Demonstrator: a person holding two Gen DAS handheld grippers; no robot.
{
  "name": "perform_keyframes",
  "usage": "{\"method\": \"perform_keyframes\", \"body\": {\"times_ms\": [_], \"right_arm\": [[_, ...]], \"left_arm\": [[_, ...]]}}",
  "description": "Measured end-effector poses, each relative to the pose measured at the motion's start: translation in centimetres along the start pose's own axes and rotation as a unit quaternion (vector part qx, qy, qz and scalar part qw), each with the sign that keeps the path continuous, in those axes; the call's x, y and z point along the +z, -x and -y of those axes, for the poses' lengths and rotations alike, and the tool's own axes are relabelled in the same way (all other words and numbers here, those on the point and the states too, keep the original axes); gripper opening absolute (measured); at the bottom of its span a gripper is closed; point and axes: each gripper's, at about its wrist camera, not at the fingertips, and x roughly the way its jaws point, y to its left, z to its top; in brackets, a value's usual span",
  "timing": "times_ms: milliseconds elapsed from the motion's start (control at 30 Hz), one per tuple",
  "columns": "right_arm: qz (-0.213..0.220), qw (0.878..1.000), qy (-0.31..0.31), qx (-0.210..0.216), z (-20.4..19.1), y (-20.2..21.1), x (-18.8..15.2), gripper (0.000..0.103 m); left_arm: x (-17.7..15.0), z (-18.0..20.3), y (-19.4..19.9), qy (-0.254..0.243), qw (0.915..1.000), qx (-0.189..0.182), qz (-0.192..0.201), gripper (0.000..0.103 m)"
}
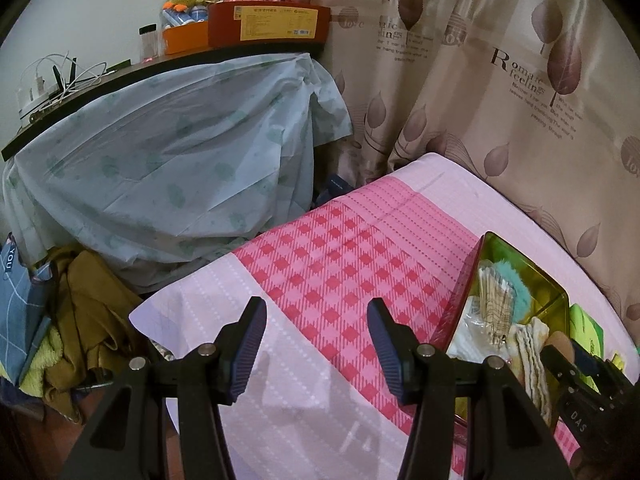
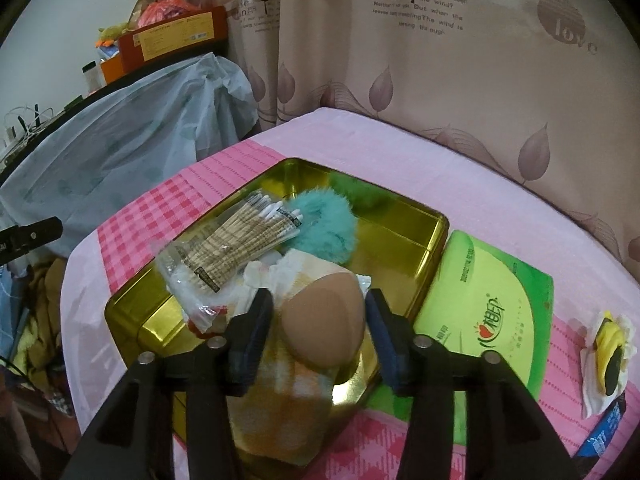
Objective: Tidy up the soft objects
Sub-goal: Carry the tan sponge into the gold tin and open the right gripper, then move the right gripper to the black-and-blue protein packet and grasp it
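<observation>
A gold tin (image 2: 400, 216) lies open on the pink checked bed cover (image 1: 328, 248). It holds a pack of cotton swabs (image 2: 240, 240), a teal pompom (image 2: 324, 220), white wrappers and a yellow checked cloth (image 2: 288, 392). A tan egg-shaped makeup sponge (image 2: 326, 320) rests on that cloth between the fingers of my right gripper (image 2: 318, 298). There is a gap at the left pad, so the gripper is open around the sponge. My left gripper (image 1: 316, 308) hangs open over the bed cover, left of the tin (image 1: 520, 256), with nothing between its fingers.
A green tissue pack (image 2: 488, 308) lies right of the tin. Beyond it are a yellow-and-black item on white tissue (image 2: 610, 348) and a blue packet (image 2: 604, 436). A curtain (image 1: 480, 80) hangs behind the bed. A sheet-covered desk (image 1: 180, 152) and a clothes pile (image 1: 80, 312) stand left.
</observation>
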Motion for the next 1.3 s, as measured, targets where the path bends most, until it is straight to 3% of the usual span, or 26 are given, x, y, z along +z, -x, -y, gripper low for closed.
{"method": "perform_keyframes", "body": {"times_ms": [100, 933, 1067, 1300], "right_arm": [[0.009, 1.0, 0.002, 0.0, -0.2, 0.4, 0.1, 0.061], [0.056, 0.998, -0.027, 0.014, 1.8, 5.0, -1.2, 0.08], [0.053, 0.998, -0.039, -0.015, 3.6, 6.2, -3.1, 0.082], [0.014, 0.986, -0.106, -0.131, 10.5, 7.9, -7.7, 0.082]], "left_arm": [[-0.1, 0.0, 0.0, -0.004, 1.0, 0.0, -0.001, 0.054], [-0.2, 1.0, -0.1, -0.023, 0.9997, 0.001, 0.003, 0.054], [-0.3, 1.1, -0.1, -0.024, 0.9997, 0.001, 0.003, 0.054], [-0.3, 1.1, -0.1, -0.026, 0.9996, 0.002, 0.004, 0.054]]}}
